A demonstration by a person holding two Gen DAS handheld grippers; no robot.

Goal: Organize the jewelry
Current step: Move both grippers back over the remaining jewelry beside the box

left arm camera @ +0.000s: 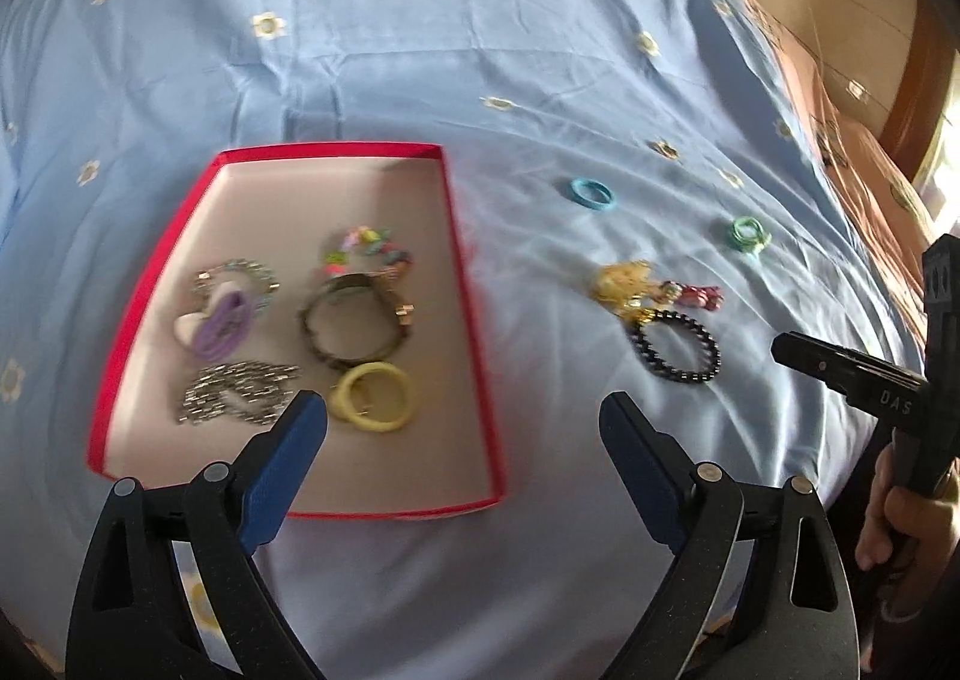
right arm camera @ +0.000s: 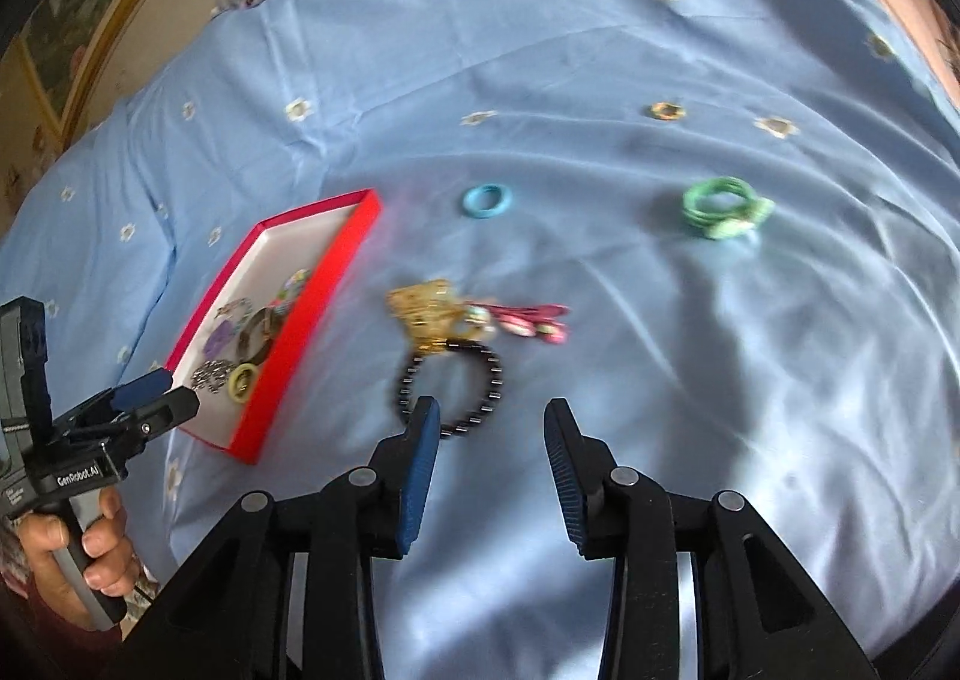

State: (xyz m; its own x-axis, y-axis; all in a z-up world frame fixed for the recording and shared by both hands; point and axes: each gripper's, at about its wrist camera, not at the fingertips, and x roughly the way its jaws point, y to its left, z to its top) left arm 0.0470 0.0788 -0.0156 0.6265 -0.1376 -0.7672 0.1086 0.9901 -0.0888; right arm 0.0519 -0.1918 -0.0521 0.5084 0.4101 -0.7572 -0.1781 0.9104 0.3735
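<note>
Both grippers hang empty above a blue bedsheet (right arm camera: 600,50), jaws wide. Right gripper (right arm camera: 491,428) faces a black bead bracelet (right arm camera: 450,386) at twelve o'clock; the gold piece (right arm camera: 423,311) touching it could snag. Red box (left arm camera: 474,320) sits at nine o'clock.

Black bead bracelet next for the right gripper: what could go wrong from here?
The black bead bracelet touches the gold piece, so lifting it may drag that and the pink clips along. The bedsheet is soft and wrinkled; the open right gripper could pinch cloth.
</note>
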